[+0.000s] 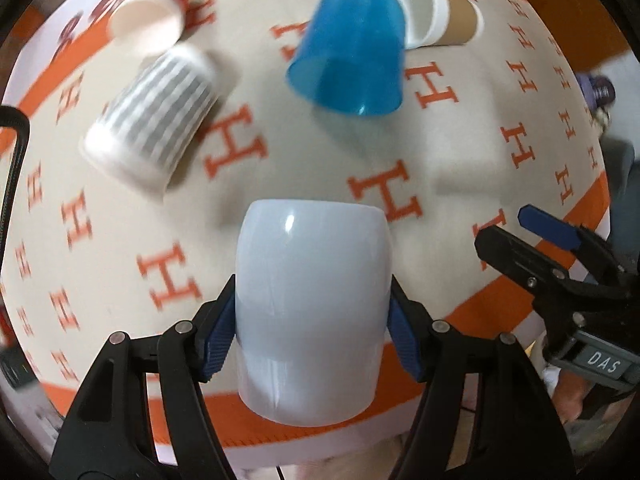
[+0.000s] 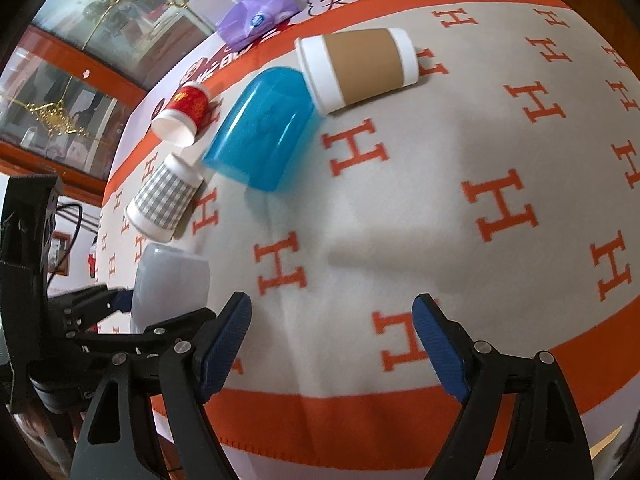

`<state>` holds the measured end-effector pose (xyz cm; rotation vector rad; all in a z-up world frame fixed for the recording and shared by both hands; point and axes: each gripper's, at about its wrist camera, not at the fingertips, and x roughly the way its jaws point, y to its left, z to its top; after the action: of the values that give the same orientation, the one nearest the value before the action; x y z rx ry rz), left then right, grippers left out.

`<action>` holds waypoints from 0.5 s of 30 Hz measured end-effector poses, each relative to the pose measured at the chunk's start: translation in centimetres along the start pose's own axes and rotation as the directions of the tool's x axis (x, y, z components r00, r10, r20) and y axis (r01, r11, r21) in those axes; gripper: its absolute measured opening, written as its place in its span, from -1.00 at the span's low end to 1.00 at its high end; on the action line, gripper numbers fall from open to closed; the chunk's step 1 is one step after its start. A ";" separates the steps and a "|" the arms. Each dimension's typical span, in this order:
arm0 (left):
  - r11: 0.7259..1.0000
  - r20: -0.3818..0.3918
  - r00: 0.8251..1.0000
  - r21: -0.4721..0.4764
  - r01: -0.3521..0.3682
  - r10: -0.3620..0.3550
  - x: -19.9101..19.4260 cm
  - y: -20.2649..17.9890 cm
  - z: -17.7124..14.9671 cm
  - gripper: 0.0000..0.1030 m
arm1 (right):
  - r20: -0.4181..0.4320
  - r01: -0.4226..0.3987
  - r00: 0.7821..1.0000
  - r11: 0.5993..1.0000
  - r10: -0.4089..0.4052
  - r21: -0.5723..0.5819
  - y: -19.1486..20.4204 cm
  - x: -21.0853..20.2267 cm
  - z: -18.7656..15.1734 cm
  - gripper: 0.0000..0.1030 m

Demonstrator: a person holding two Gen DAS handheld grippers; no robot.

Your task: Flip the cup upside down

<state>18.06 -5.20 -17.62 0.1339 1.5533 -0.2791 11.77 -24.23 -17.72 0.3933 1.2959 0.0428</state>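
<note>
My left gripper (image 1: 312, 326) is shut on a pale blue-white cup (image 1: 312, 312), blue pads pressed on both its sides; the cup is held above the cloth near the front edge. The same cup (image 2: 170, 286) shows at the left in the right wrist view, held by the left gripper (image 2: 120, 300). My right gripper (image 2: 332, 340) is open and empty above the cloth; it shows at the right of the left wrist view (image 1: 516, 236).
A cloth with orange H marks (image 1: 392, 196) covers the table. On it lie a blue cup (image 1: 348, 48), a grey striped cup (image 1: 156, 116), a brown sleeved cup (image 1: 444, 8) and a red cup (image 1: 152, 12). A purple tissue pack (image 2: 256, 16) lies beyond the cloth.
</note>
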 end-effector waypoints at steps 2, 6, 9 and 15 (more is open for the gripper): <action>0.998 0.012 1.000 -0.059 0.013 -0.013 0.0 0.6 -1.6 0.26 | -0.005 0.000 1.000 1.000 0.000 -0.010 0.3 0.0 -0.7 0.64; 0.978 0.044 0.998 -0.200 0.061 -0.054 0.7 1.9 -4.8 0.26 | -0.019 0.001 1.000 1.000 -0.002 -0.023 0.7 0.0 -2.0 0.64; 0.949 0.048 0.994 -0.297 0.104 -0.094 1.6 2.7 -6.6 0.26 | -0.028 0.004 1.000 0.999 -0.004 -0.032 0.6 0.0 -2.8 0.64; 0.885 0.050 0.984 -0.431 0.176 -0.171 3.6 3.5 -9.0 0.26 | -0.036 0.011 0.999 0.999 -0.013 -0.045 0.6 -0.1 -4.1 0.64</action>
<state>10.23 0.19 -21.70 -0.3603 1.5825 -0.0659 8.00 -22.66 -18.28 0.3480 1.3307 0.0689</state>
